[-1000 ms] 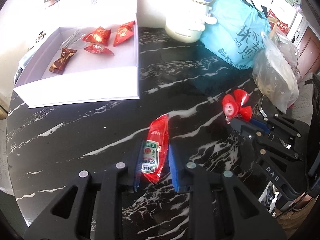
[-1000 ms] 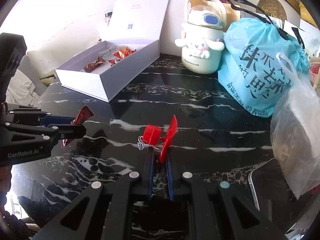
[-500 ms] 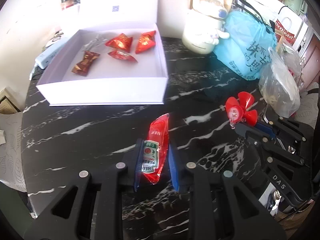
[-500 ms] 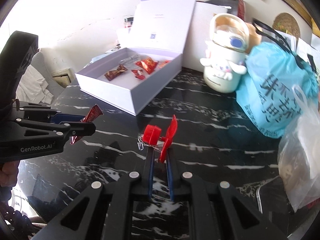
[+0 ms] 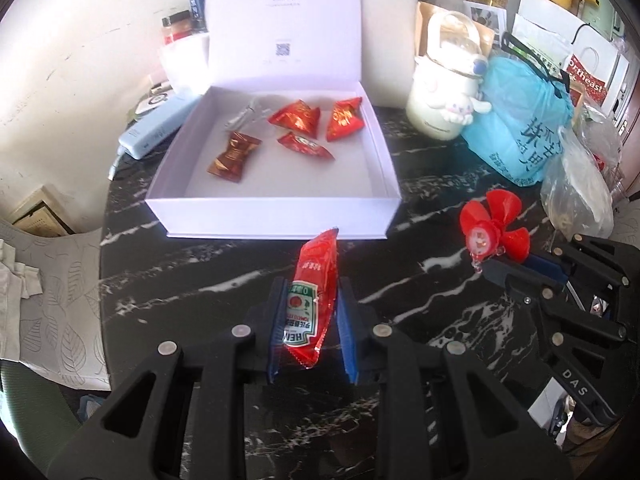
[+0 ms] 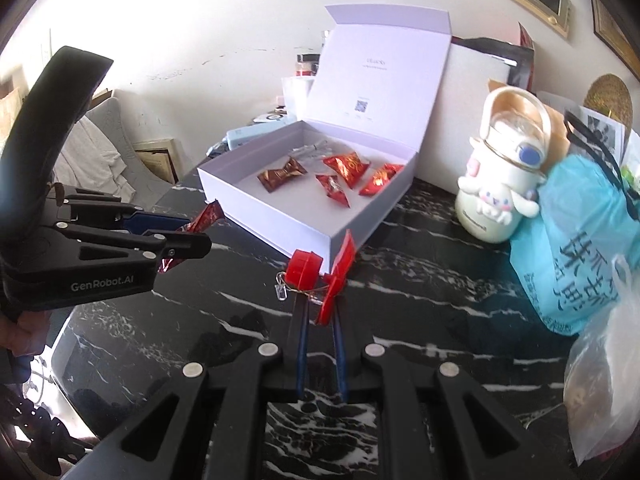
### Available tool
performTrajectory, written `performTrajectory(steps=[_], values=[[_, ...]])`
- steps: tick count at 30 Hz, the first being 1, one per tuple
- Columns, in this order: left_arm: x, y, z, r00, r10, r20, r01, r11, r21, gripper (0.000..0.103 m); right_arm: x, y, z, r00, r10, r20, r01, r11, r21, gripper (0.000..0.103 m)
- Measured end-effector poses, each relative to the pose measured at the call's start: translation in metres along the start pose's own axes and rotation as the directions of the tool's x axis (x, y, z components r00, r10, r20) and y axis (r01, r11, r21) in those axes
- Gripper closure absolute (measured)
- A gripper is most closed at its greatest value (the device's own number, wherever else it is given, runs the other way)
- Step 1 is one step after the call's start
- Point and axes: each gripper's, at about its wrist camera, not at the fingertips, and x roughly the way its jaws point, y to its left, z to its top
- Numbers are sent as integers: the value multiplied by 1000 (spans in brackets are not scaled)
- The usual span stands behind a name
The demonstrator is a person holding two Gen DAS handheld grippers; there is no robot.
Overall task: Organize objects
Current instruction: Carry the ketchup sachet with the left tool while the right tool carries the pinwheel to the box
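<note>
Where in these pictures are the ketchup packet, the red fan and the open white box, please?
ketchup packet (image 5: 310,300), left wrist view, on its printed label between the gripper fingers.
red fan (image 5: 486,236), left wrist view, on its round hub.
white box (image 6: 264,208), right wrist view, on its near outer wall.

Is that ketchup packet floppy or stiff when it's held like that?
Probably soft: the ketchup packet looks plump and crinkled between the left gripper fingers. Its free end sticks out without drooping, so it likely holds shape. The glossy film may be slippery.

Red fan (image 6: 320,280) in right gripper (image 6: 319,312)
</note>
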Motion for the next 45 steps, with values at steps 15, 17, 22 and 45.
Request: performTrajectory(steps=[15, 17, 22, 45], values=[[0, 31, 37, 999, 25, 32, -25, 1000, -10, 80, 16, 19, 53, 998, 59, 28, -57, 996, -71, 92], [3, 34, 44, 999, 29, 32, -29, 1000, -7, 80, 19, 20, 61, 998, 63, 30, -61, 995, -78, 92], [11, 43, 59, 999, 22, 27, -22, 1000, -3, 80, 28, 21, 80, 997, 72, 35, -69, 993, -93, 92], [69, 68, 129, 1000, 12, 7, -12, 1000, -9, 80, 94, -6, 149, 998, 49, 34, -45, 993, -108, 92]])
